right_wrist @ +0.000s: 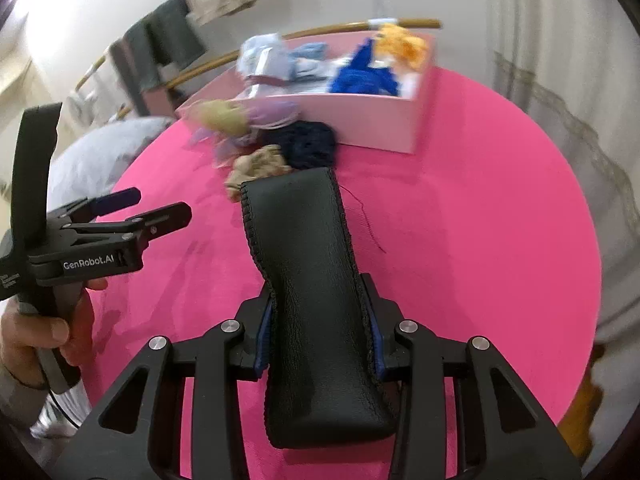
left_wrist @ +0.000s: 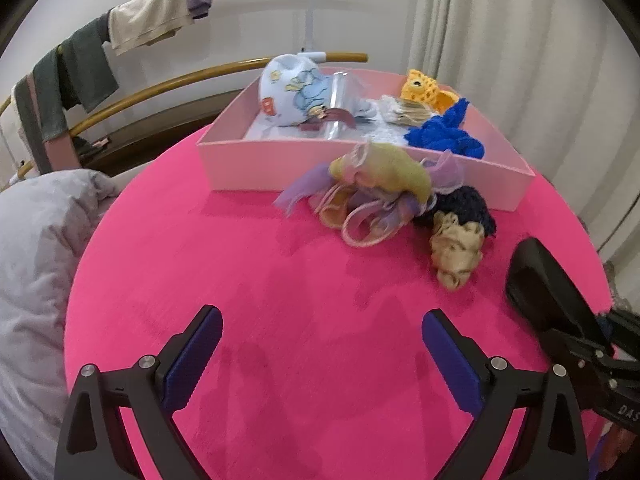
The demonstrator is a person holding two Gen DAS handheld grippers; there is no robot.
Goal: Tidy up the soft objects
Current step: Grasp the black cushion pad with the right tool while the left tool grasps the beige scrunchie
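black leather pouch (right_wrist: 316, 300) sits pinched between the right gripper (right_wrist: 320, 344) fingers above the pink table (right_wrist: 480, 240); carry it level over the loose pile (right_wrist: 264, 140) and release only once inside the pink box (right_wrist: 360, 120). left gripper (left_wrist: 320, 344) fingers are spread, holding nothing.

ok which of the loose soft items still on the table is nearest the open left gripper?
The beige scrunchie. It lies closest to the left gripper; the navy knit and yellow-lilac bundle sit farther back by the pink box.
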